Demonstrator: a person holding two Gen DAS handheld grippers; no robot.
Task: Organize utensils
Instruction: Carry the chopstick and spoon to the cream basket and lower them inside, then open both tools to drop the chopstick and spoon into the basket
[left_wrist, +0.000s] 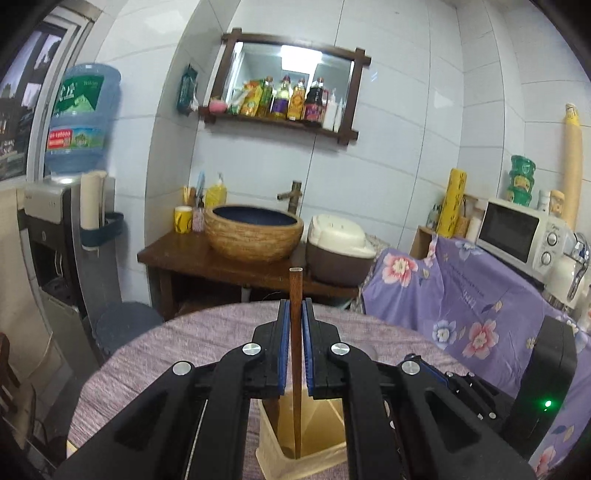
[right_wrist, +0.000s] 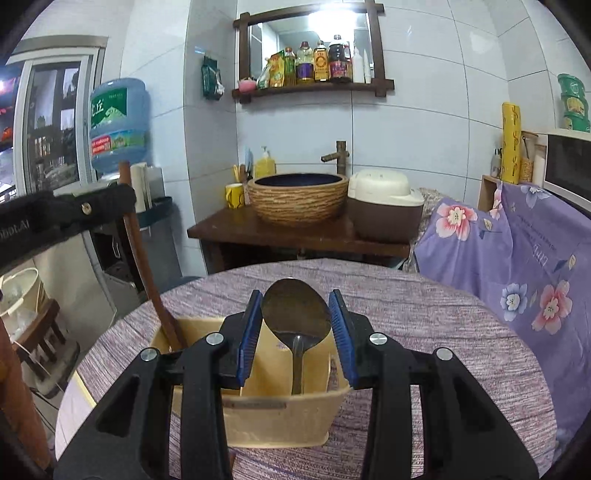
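Note:
A cream utensil holder (right_wrist: 280, 410) with compartments stands on the round table; it also shows in the left wrist view (left_wrist: 306, 446). My left gripper (left_wrist: 294, 308) is shut on a brown wooden chopstick (left_wrist: 295, 295), which stands upright with its lower end inside the holder. The same chopstick (right_wrist: 142, 258) leans in the holder's left compartment in the right wrist view. My right gripper (right_wrist: 295, 299) is open, its blue pads on either side of the bowl of a metal spoon (right_wrist: 295, 310). The spoon stands bowl up in the holder's right compartment.
The table carries a purple woven cloth (right_wrist: 406, 317). Behind it a wooden stand holds a woven basin (right_wrist: 297, 197) and a rice cooker (right_wrist: 384, 210). A floral-covered counter with a microwave (left_wrist: 517, 236) is at the right. A water dispenser (left_wrist: 74, 122) stands at the left.

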